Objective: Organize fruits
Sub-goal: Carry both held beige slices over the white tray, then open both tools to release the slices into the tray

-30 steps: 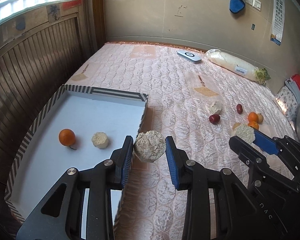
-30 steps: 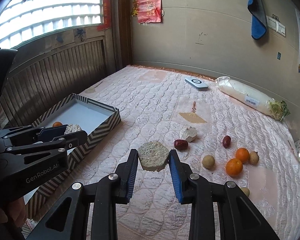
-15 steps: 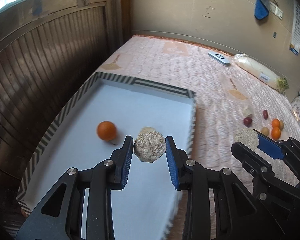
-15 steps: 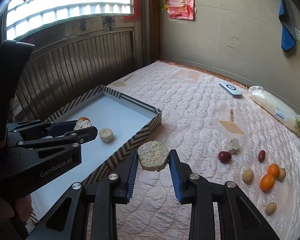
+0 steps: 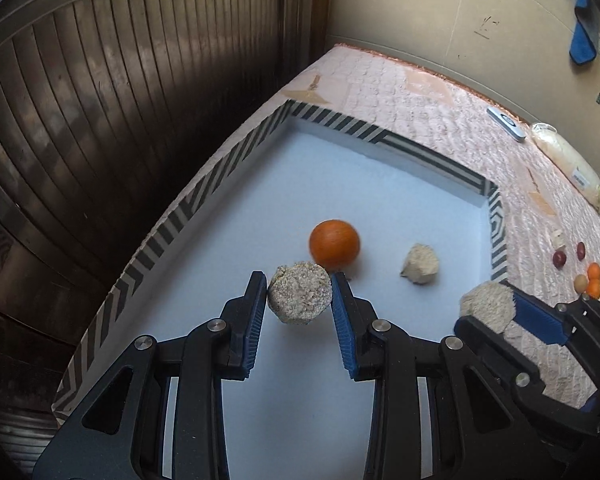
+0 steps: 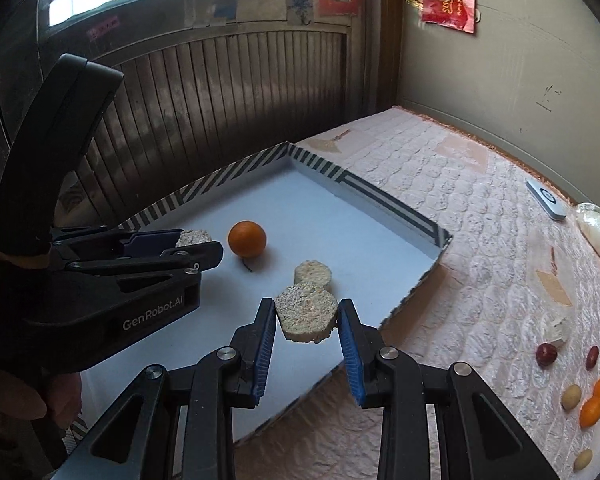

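Observation:
A striped-rim tray (image 5: 204, 200) with a white floor lies on the bed by the wooden wall; it also shows in the right wrist view (image 6: 400, 208). In it lie an orange (image 5: 334, 243) and a beige grainy chunk (image 5: 420, 266). My left gripper (image 5: 300, 300) is shut on a beige grainy chunk (image 5: 300, 298), held above the tray floor just before the orange. My right gripper (image 6: 307, 316) is shut on a similar chunk (image 6: 306, 312), held over the tray's near right edge. It also shows in the left wrist view (image 5: 496, 312).
On the pink quilt to the right lie red dates (image 6: 546, 354), oranges (image 6: 592, 410), pale round fruits (image 6: 571, 397) and a white piece (image 6: 556, 330). A remote (image 6: 546, 200) and a wrapped cabbage (image 5: 568, 164) lie near the far wall. A dark wooden wall (image 5: 100, 120) borders the tray's left.
Both grippers have moved left with their chunks. The left one now hangs over the tray by the orange; the right one has reached the tray's near right edge.

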